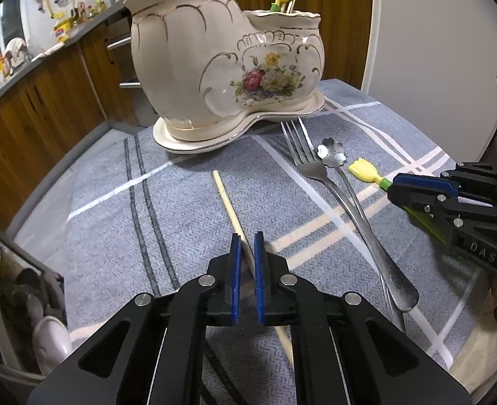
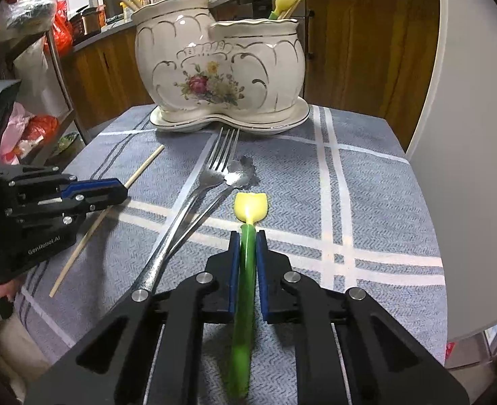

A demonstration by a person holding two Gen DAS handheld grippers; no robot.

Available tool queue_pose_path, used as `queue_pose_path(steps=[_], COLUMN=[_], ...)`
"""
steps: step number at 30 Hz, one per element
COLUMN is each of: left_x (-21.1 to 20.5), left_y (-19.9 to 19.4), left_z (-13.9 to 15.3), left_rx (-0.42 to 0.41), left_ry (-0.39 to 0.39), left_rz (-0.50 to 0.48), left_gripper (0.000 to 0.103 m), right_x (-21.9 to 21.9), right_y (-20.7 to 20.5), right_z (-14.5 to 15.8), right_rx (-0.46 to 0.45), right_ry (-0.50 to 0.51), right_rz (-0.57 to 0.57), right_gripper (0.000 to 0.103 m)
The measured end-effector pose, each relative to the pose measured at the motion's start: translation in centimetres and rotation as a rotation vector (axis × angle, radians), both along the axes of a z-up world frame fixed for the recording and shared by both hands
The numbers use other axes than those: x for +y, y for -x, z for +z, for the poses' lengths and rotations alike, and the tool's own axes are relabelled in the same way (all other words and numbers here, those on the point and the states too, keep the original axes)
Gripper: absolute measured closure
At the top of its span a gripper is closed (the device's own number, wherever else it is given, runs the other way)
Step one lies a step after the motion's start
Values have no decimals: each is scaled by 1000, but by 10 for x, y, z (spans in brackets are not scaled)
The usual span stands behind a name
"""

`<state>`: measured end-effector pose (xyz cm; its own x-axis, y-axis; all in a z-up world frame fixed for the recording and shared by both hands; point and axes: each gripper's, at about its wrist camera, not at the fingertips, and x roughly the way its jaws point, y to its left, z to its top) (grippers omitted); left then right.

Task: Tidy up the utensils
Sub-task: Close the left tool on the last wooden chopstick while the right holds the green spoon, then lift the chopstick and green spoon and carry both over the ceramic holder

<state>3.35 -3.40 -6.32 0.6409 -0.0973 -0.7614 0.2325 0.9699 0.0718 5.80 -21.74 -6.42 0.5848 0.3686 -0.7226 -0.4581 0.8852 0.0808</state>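
A cream ceramic holder (image 1: pixel 214 67) (image 2: pixel 221 64) with two pots and painted flowers stands on its saucer at the far side of the grey checked cloth. Chopsticks stick out of its tall pot; gold forks and a yellow tulip utensil stand in the low one. My left gripper (image 1: pixel 247 239) (image 2: pixel 125 190) is shut on a wooden chopstick (image 1: pixel 226 199) (image 2: pixel 143 167) lying on the cloth. My right gripper (image 2: pixel 247 236) (image 1: pixel 391 185) is shut on the green stem of a tulip utensil (image 2: pixel 250 206) (image 1: pixel 364 170). A steel fork (image 1: pixel 307 165) (image 2: pixel 214 165) and a flower-bowl spoon (image 1: pixel 331 152) (image 2: pixel 240 172) lie between them.
The table edge drops off left toward wooden kitchen cabinets (image 1: pixel 46 108) and a counter with clutter. A white rounded appliance (image 1: pixel 434 33) (image 2: pixel 477 135) stands at the right. A rack with bags (image 2: pixel 35 128) sits left of the table.
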Motion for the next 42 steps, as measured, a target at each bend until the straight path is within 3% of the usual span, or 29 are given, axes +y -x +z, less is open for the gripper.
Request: queue_pose_path(steps=[11, 24, 30, 42], left_x=[19, 32, 38, 58], left_y=[12, 49, 39, 25], left_z=[22, 99, 134, 149], left_rx=[-67, -329, -438, -500], left_ry=[90, 236, 249, 340], left_rz=[-35, -211, -210, -195], left_gripper=[98, 98, 98, 98], right_x=[-6, -6, 6, 18], right_y=[1, 2, -5, -6], right_z=[20, 81, 105, 121], right_rx=[-59, -219, -293, -324], right_ry=[-123, -283, -293, -284], right_rz=[-23, -12, -2, 23], right_gripper=[94, 94, 94, 94])
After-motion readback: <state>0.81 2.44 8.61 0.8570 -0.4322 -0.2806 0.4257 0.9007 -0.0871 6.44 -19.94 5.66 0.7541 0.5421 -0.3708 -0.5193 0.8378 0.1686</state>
